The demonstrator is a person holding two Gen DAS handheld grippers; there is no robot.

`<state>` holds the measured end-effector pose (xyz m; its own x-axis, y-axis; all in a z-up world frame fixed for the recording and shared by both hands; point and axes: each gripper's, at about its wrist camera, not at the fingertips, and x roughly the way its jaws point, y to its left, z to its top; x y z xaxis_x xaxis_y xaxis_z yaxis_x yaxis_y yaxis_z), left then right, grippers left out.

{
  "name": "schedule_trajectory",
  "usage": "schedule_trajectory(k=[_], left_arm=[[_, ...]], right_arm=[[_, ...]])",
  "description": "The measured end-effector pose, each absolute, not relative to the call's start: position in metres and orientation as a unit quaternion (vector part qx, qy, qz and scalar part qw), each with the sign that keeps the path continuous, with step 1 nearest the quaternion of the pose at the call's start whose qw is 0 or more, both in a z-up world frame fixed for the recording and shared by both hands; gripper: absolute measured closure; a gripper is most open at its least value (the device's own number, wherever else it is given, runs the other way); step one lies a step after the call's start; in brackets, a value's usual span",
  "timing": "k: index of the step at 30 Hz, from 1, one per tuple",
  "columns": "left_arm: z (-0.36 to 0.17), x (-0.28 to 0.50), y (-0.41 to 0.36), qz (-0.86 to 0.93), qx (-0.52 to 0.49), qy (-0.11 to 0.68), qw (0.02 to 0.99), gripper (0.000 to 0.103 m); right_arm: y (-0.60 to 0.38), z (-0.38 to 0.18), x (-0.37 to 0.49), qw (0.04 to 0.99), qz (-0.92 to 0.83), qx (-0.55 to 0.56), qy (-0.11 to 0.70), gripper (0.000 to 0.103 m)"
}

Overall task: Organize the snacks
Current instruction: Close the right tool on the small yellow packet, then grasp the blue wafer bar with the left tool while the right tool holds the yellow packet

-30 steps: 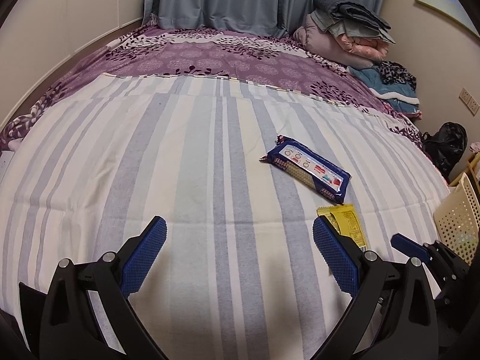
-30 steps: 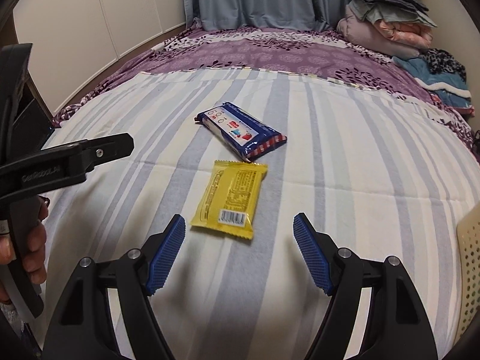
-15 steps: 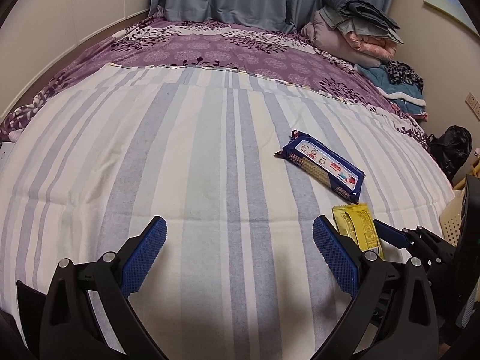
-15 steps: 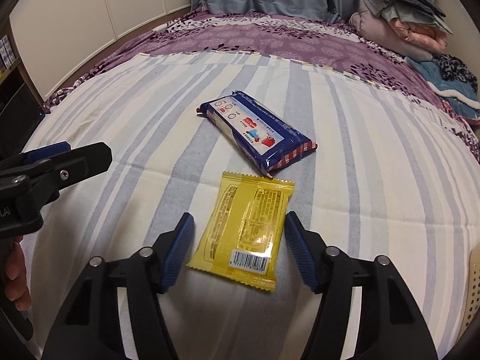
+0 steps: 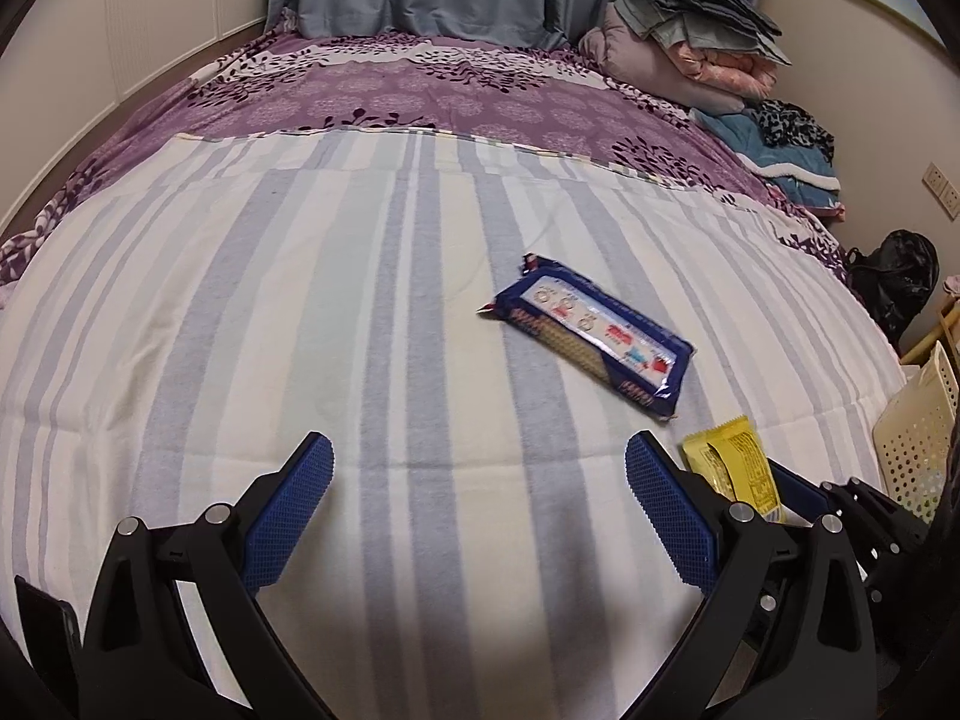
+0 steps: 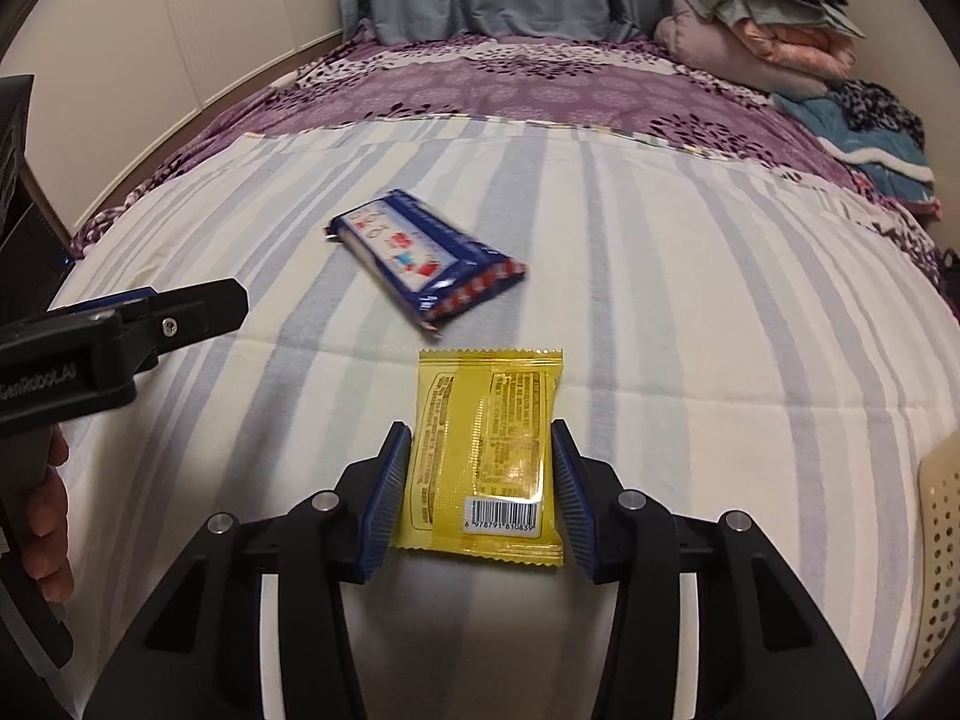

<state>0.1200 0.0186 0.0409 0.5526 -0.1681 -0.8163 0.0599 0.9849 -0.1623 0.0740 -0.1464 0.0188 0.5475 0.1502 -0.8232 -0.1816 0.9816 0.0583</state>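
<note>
A yellow snack packet (image 6: 487, 450) lies on the striped bedspread between my right gripper's (image 6: 481, 450) blue pads, which press its two long sides. The packet also shows in the left wrist view (image 5: 735, 468), partly behind my left finger. A blue biscuit pack (image 6: 423, 261) lies farther up the bed, and it shows in the left wrist view (image 5: 591, 339) too. My left gripper (image 5: 477, 501) is open and empty, low over the bedspread, left of the right one.
A cream perforated basket (image 5: 918, 438) stands off the bed's right edge, its rim also in the right wrist view (image 6: 942, 516). Folded bedding (image 5: 690, 36) is piled at the far right corner. A black bag (image 5: 897, 282) sits by the wall.
My right gripper moved forward over the yellow packet and its jaws closed from wide open onto the packet's sides. My left gripper stayed open and shifted slightly.
</note>
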Motion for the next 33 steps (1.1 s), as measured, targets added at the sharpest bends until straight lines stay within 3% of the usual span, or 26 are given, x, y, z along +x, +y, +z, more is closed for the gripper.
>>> schedule_trajectory(k=[21, 33], left_arm=[[0.017, 0.198, -0.064, -0.012, -0.065, 0.497, 0.865, 0.004], [0.009, 0.189, -0.037, -0.019, -0.039, 0.507, 0.861, 0.004]], right_arm=[[-0.197, 0.012, 0.068, 0.885, 0.097, 0.056, 0.453, 0.056], [-0.199, 0.01, 0.068, 0.884, 0.097, 0.054, 0.454, 0.056]])
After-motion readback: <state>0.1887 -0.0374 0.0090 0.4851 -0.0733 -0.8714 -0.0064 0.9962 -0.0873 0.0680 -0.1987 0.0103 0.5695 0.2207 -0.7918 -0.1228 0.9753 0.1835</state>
